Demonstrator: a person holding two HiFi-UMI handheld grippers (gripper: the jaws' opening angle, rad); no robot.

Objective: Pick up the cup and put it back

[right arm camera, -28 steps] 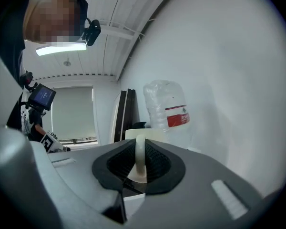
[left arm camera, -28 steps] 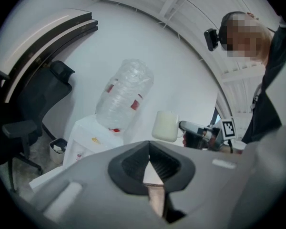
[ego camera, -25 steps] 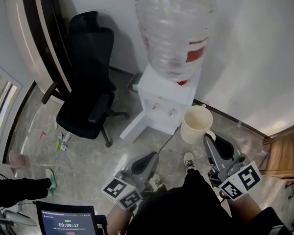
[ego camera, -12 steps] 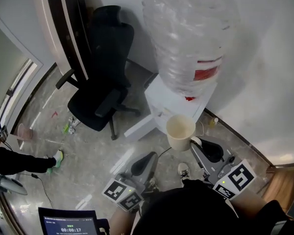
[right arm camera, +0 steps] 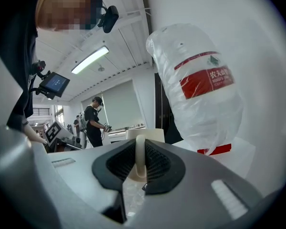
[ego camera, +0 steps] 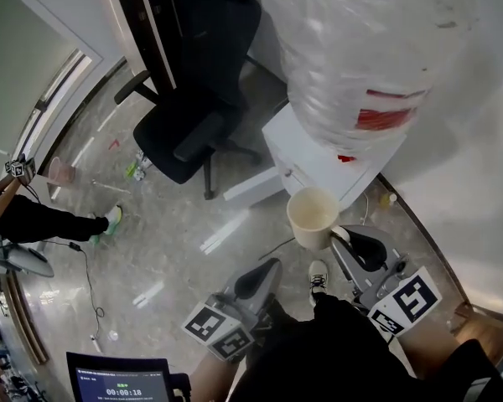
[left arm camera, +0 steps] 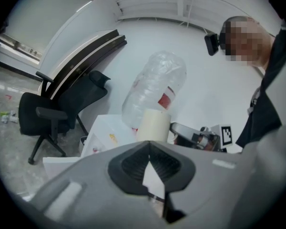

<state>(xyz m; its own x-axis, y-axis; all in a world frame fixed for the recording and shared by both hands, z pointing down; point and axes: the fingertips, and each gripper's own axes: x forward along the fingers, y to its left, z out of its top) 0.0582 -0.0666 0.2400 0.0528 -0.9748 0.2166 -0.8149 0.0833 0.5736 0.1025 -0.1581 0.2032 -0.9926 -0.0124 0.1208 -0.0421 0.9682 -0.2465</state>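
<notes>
A cream cup (ego camera: 312, 214) hangs over the floor just in front of the white water dispenser (ego camera: 318, 159). My right gripper (ego camera: 340, 235) is shut on the cup's handle (right arm camera: 140, 157), which stands upright between the pads in the right gripper view, with the cup body (right arm camera: 152, 134) just beyond. My left gripper (ego camera: 267, 268) hangs lower left of the cup, apart from it, its jaws together and holding nothing. In the left gripper view the cup (left arm camera: 153, 125) shows past my left gripper (left arm camera: 148, 148), with my right gripper (left arm camera: 196, 136) behind it.
A large clear water bottle (ego camera: 360, 48) tops the dispenser, against a white wall (ego camera: 469, 182). A black office chair (ego camera: 193, 132) stands to the left by a dark door frame (ego camera: 147, 23). A person's leg (ego camera: 42, 222) and a screen (ego camera: 121, 381) sit at the left and bottom.
The cup in my right gripper has come lower and nearer the dispenser front, shifting left in the head view. My left gripper has followed forward. The dispenser and bottle loom larger.
</notes>
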